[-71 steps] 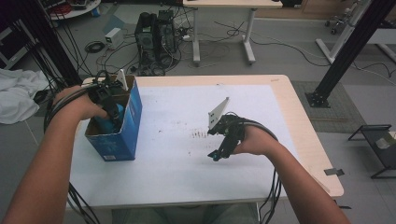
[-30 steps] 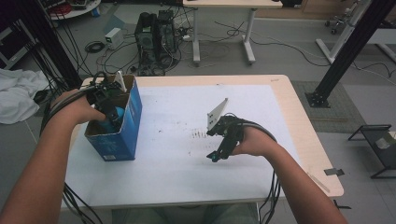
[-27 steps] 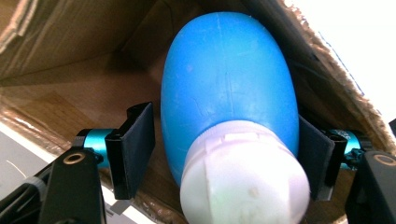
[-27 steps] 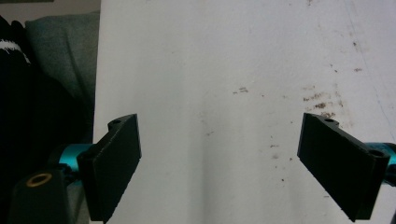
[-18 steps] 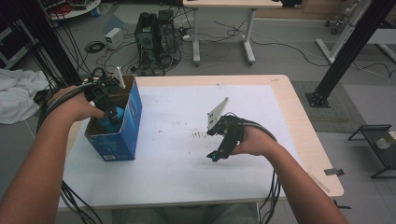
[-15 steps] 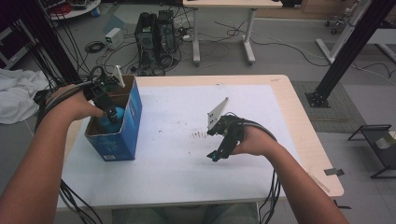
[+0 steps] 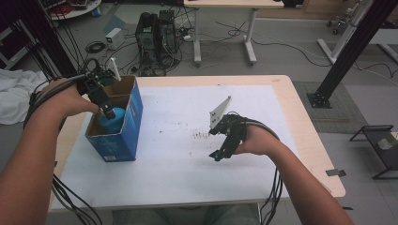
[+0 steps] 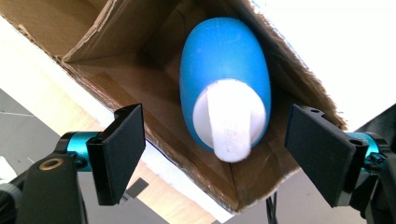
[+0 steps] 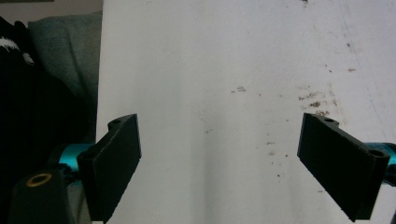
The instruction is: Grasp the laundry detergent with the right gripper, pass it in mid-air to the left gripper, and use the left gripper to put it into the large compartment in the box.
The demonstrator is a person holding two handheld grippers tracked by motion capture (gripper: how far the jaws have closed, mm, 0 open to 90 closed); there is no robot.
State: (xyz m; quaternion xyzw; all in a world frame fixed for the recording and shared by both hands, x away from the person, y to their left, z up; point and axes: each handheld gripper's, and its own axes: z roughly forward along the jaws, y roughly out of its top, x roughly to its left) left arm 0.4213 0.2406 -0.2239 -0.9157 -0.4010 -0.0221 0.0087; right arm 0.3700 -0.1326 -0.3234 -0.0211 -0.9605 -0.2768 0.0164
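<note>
We found a white-topped table [image 7: 178, 178], lightly stained, with cabling and desks on the floor beyond. Since earlier, the left gripper [image 8: 215, 161] had risen, its jaws just opening off the blue bottle [image 8: 224, 98], which stood inside the cardboard box [image 7: 129, 136]. The right gripper [image 9: 233, 163] hovered wide, empty

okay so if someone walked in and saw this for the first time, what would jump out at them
Probably the blue bottle with its white cap, lying inside the open blue cardboard box at the table's left edge. The left gripper hangs over it, jaws just opened and apart from the bottle. Mid-table, the right gripper stands open over the bare white table.
</note>
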